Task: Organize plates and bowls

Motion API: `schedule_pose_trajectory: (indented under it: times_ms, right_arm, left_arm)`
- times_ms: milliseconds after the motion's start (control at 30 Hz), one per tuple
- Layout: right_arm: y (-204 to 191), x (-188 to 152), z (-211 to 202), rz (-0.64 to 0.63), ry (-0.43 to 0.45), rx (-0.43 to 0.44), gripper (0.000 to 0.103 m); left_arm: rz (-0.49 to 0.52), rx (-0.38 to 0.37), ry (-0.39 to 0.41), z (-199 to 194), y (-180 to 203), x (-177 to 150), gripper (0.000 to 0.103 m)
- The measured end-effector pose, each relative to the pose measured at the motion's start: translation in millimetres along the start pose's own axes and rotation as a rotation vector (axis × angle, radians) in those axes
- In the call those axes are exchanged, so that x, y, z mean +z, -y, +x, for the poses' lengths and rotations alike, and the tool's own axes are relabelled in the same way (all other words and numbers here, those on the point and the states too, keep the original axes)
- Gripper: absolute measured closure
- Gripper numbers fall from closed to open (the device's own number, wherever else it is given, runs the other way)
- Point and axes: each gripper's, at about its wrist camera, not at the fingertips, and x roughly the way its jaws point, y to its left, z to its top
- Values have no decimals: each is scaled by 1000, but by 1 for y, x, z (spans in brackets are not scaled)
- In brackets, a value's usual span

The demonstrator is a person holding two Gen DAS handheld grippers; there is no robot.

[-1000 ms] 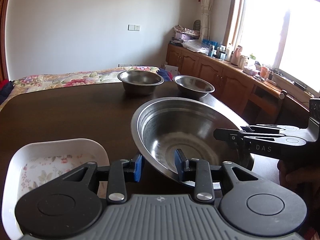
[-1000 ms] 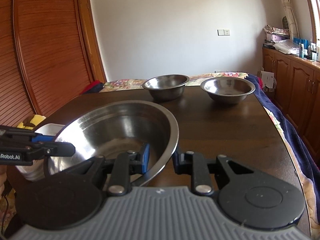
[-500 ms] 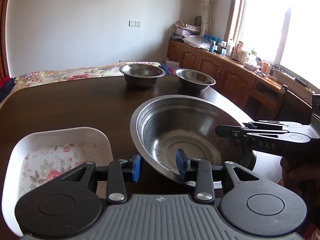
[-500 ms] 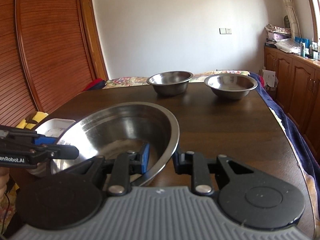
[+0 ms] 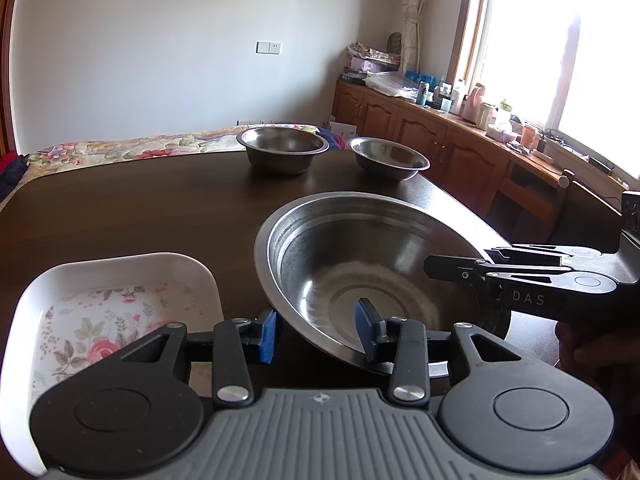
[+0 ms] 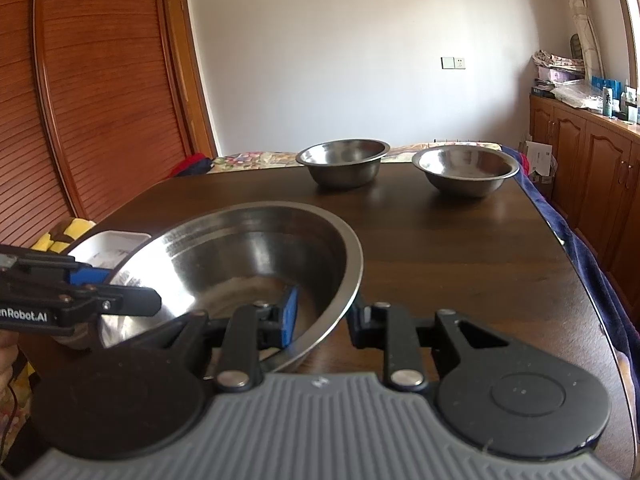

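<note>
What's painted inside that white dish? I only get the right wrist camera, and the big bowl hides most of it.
Observer: Flowers. The left wrist view shows pink roses and leaves inside the dish.
Operator: Where do the left fingers sit?
Observer: One of the left fingers is outside the big bowl's rim, and the other is inside it.
Operator: Is there writing on my right gripper?
Observer: Yes. The side of the right gripper reads DAS in pale letters.
</note>
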Motion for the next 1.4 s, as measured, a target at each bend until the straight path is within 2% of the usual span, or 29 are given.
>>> schedule_pose_trajectory:
  times_ms: [33, 133, 200, 267, 333, 400, 467, 667, 767, 900, 1033, 1400]
  right_arm:
    - [0, 0, 0, 5, 3, 1, 61]
    - [-1, 4, -4, 3, 27, -7, 47]
    - [-1, 7, -7, -4, 39, -19, 45]
    - [1, 11, -9, -8, 49, -28, 41]
    - [3, 14, -11, -8, 59, -37, 38]
    - [5, 16, -13, -7, 68, -47, 36]
    - [7, 18, -15, -10, 76, -55, 35]
    - [8, 24, -18, -28, 97, -71, 25]
    - [9, 28, -18, -29, 108, -72, 20]
    - [11, 36, -18, -35, 122, -68, 6]
    - [15, 46, -13, -47, 133, -59, 0]
    - [28, 75, 9, -90, 144, -41, 0]
  left_arm:
    - [-2, -1, 2, 0, 0, 0, 58]
    - [-7, 6, 14, 0, -1, 0, 44]
    - [-7, 11, 21, 0, -1, 1, 40]
    - [-10, 18, 29, -2, -2, 2, 27]
    - [-14, 27, 46, -3, -3, 3, 20]
    - [-18, 32, 51, -5, -5, 3, 19]
    - [-18, 39, 55, -5, -6, 4, 12]
    - [-8, 69, 74, -8, -9, 7, 4]
    - [-11, 78, 84, -9, -11, 9, 3]
    - [-16, 83, 87, -10, -16, 13, 2]
    - [-15, 97, 103, -10, -20, 20, 1]
    - [-27, 99, 162, -7, -34, 48, 1]
